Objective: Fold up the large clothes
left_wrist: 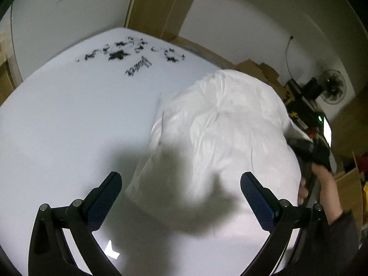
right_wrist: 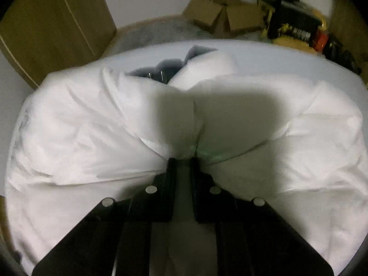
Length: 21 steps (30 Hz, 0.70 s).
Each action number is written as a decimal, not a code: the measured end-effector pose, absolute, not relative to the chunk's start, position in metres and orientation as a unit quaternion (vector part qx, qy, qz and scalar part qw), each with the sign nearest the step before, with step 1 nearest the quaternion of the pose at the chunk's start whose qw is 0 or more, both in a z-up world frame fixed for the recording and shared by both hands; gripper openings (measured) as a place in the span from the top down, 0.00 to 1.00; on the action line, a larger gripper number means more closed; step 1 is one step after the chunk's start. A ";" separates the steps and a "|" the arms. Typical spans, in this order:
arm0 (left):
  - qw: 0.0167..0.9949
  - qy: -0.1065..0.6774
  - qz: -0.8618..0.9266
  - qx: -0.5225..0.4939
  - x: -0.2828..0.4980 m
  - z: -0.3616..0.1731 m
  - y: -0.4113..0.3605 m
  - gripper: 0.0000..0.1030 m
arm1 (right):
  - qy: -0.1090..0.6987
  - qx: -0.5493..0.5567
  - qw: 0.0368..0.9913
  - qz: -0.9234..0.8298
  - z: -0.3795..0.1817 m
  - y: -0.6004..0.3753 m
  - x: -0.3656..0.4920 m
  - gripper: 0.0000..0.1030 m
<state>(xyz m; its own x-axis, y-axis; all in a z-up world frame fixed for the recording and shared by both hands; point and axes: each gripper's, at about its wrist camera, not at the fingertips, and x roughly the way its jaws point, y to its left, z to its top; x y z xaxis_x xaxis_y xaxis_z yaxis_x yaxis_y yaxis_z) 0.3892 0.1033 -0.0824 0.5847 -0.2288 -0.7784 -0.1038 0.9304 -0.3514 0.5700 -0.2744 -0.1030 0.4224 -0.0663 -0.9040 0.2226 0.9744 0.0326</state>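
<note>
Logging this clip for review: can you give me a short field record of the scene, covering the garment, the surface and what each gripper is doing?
garment: white puffy jacket, bunched up, not yet flat
surface: white table with black star print at its far end
left gripper: open, above the jacket's near edge, holding nothing
right gripper: closed on a pinched fold of the jacket
right hand: visible at the jacket's right side
background: cardboard boxes, fan
</note>
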 end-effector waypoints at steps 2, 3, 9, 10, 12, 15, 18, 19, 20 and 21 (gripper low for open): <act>0.871 0.454 -0.030 -0.183 0.377 -0.084 0.115 0.00 | 0.540 0.056 0.837 -0.071 -0.085 -0.266 0.557 0.87; 0.868 0.459 -0.026 -0.188 0.373 -0.087 0.122 0.00 | 0.520 0.084 0.849 -0.041 -0.069 -0.263 0.537 0.87; 0.851 0.465 -0.041 -0.242 0.357 -0.098 0.133 0.00 | 0.512 0.066 0.856 -0.003 -0.086 -0.244 0.457 0.88; 0.849 0.467 -0.052 -0.242 0.355 -0.098 0.129 0.00 | 0.513 0.065 0.856 -0.003 -0.084 -0.243 0.452 0.88; 0.850 0.470 -0.059 -0.232 0.349 -0.099 0.125 0.00 | 0.508 0.095 0.856 0.001 -0.061 -0.244 0.425 0.88; 0.843 0.484 -0.055 -0.227 0.346 -0.110 0.126 0.00 | 0.499 0.125 0.857 -0.009 -0.052 -0.243 0.386 0.88; 0.827 0.504 -0.047 -0.243 0.352 -0.124 0.125 0.00 | 0.514 0.111 0.851 -0.004 -0.089 -0.233 0.375 0.89; 0.824 0.507 -0.052 -0.250 0.352 -0.125 0.124 0.00 | 0.513 0.108 0.852 -0.003 -0.088 -0.230 0.373 0.89; 0.822 0.506 -0.062 -0.254 0.351 -0.124 0.123 0.00 | 0.523 0.110 0.845 -0.003 -0.080 -0.229 0.367 0.89; 0.824 0.503 -0.066 -0.252 0.350 -0.122 0.122 0.00 | 0.524 0.119 0.843 -0.003 -0.075 -0.228 0.361 0.88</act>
